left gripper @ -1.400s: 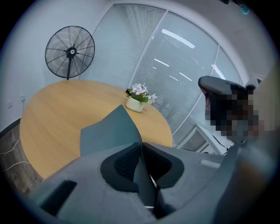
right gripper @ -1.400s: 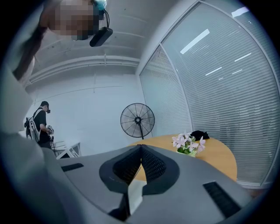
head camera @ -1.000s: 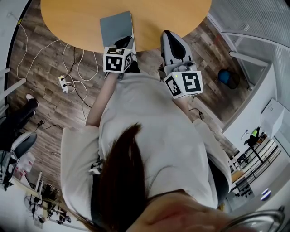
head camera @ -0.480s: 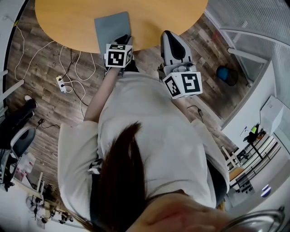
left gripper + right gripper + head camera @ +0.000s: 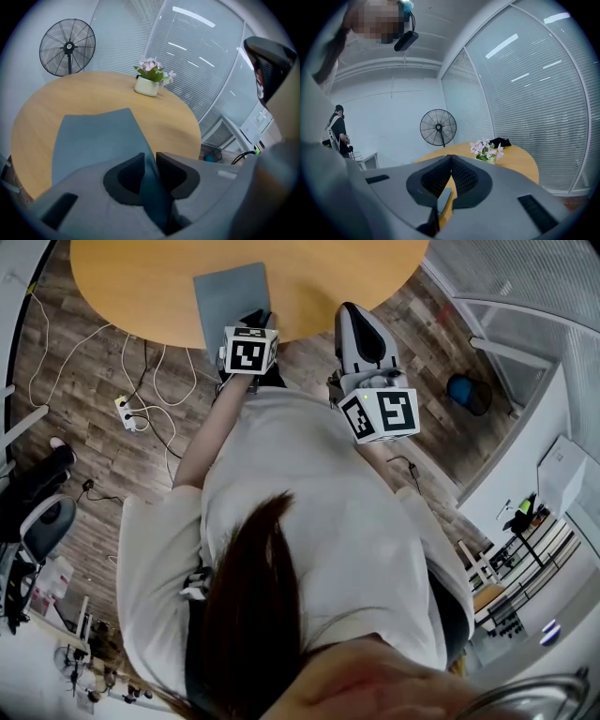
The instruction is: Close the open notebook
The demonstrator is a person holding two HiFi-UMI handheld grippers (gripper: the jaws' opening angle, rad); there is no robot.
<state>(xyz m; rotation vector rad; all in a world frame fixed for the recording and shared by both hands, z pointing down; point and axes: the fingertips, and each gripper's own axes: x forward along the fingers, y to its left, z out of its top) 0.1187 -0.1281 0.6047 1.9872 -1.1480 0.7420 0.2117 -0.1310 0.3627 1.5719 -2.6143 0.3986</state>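
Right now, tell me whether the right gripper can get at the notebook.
Probably yes. The right gripper hangs at the edge of the table beside the notebook, bare tabletop between. Only the left gripper, jaws just opening astride its near corner, crowds that end.

head view steeply down over the person (image 5: 309, 521), both gripper views close, facing across the shared table (image 5: 70, 93)

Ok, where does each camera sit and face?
Head view: above the person, facing steeply down; hair, shirt, left gripper and right gripper show.
Left gripper view: on that gripper, along its jaws, just opening, notebook edge between them, across the table.
Right gripper view: on that gripper, along its shut jaws towards the fan.
Both gripper views share fan and flowers.
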